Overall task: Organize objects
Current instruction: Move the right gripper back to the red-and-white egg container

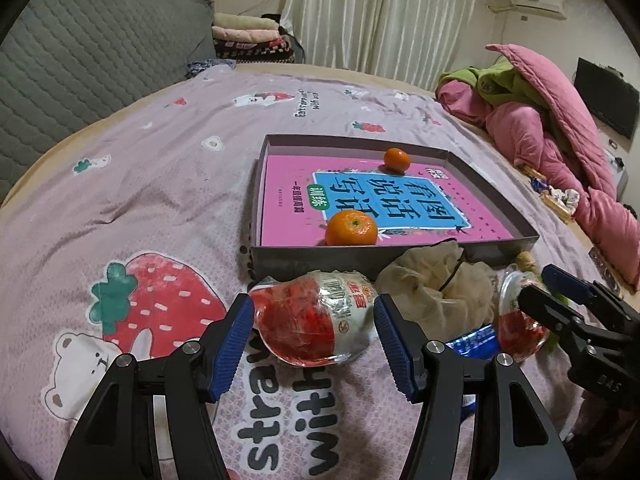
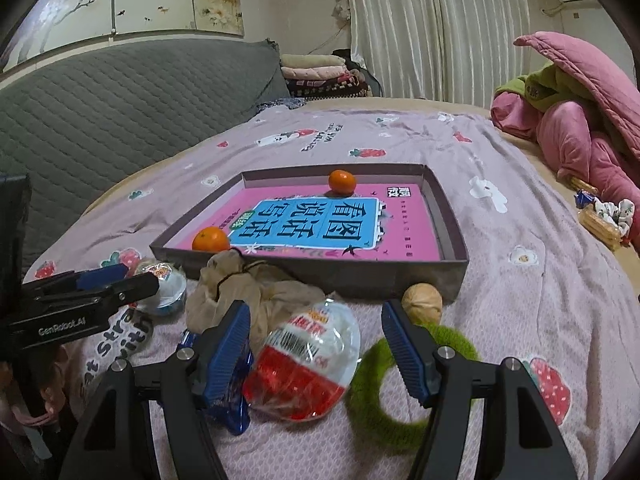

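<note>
A red-and-white wrapped egg toy (image 1: 316, 320) lies on the bedspread between the fingers of my open left gripper (image 1: 314, 304), with small gaps to both pads. My right gripper (image 2: 314, 308) is open around a second egg toy (image 2: 304, 364), which lies close to the left pad and well apart from the right one. A shallow grey box (image 1: 360, 262) just beyond holds a pink book (image 1: 400, 200) and two tangerines (image 1: 351, 229) (image 1: 397, 159). In front of the box lie a beige mesh pouch (image 2: 256, 292), a walnut (image 2: 422, 300), a green fuzzy ring (image 2: 384, 420) and a blue wrapper (image 2: 236, 416).
The lilac strawberry bedspread (image 1: 160, 184) stretches left and beyond the box. Pink and green bedding (image 1: 560, 128) is piled at the right, with snack packets (image 2: 600, 220) beside it. A grey quilted headboard (image 1: 80, 72) stands at the left.
</note>
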A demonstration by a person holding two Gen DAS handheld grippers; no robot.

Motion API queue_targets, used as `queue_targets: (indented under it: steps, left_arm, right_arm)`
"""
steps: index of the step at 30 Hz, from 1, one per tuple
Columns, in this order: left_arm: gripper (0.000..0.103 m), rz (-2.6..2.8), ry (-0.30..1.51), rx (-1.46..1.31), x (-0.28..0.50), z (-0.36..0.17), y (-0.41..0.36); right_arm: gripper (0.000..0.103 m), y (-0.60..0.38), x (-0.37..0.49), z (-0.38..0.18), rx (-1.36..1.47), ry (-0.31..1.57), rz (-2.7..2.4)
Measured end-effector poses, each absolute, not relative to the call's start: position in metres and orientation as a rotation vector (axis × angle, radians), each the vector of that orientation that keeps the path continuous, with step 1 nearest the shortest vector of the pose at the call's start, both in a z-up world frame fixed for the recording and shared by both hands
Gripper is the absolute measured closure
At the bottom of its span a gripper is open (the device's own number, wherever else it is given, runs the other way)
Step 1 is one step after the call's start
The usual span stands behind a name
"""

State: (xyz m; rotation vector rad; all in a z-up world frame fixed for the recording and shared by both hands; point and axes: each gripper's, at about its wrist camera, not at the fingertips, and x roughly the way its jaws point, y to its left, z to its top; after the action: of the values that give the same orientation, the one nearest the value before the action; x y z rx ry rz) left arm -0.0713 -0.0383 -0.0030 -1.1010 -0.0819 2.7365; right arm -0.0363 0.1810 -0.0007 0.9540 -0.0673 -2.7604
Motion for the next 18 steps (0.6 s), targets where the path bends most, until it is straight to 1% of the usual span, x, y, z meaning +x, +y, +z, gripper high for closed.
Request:
queue_targets:
  steps: [5,7,18]
  left_arm:
    - [0.038,2.720,-0.080,-1.103,-0.073,-0.006,-0.038]
    - [0.036,2.715,-0.081,-1.107,-0.074,-0.008,-0.038]
    - [0.031,2.689,-0.119,-1.116,-0.083,-0.015,-0.041]
  right_arm:
    - [0.035,0.179,-0.032,-0.006,0.982,-0.063,-2.750]
    - [0.035,0.179,-0.031,-0.008,0.997,-0.060,-2.747]
    - [0.035,0.175,-0.034,-0.017,1.049,-0.034,-2.728]
